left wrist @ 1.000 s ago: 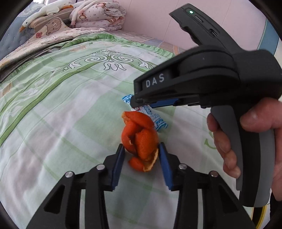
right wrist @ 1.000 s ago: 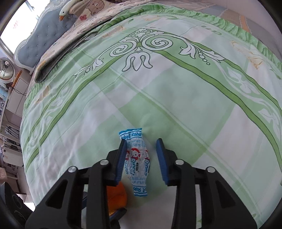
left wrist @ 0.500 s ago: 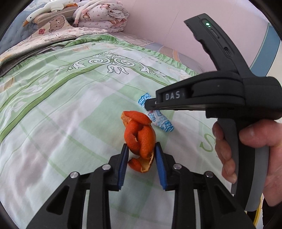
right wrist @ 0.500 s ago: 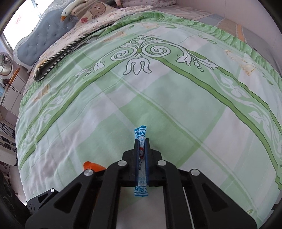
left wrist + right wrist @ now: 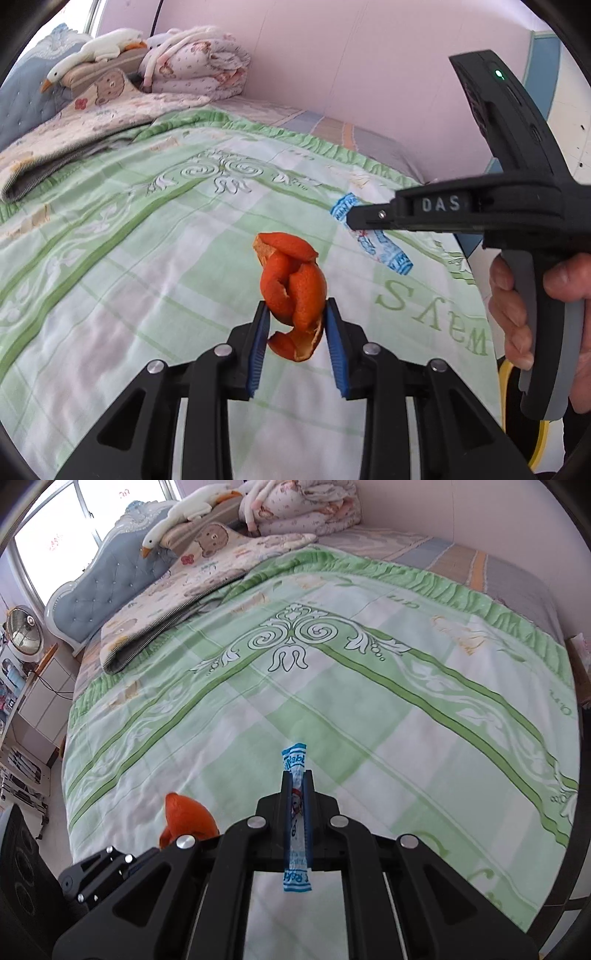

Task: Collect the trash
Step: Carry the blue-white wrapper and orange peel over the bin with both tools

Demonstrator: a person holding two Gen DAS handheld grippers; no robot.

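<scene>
Fingers of the left gripper (image 5: pixel 295 314) pinch curled orange peel (image 5: pixel 291 291); the right gripper (image 5: pixel 297 775) clamps a blue-and-white candy wrapper (image 5: pixel 295 834) edgewise, both above the green bedspread (image 5: pixel 332 686).

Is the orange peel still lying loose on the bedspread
No, the left claw is shut on the orange peel, which hangs between its blue pads above the bedspread.

Pink wall (image 5: pixel 332 74); blue tufted headboard (image 5: pixel 107 576); bright window (image 5: pixel 55 535); green bedspread (image 5: pixel 332 686).
</scene>
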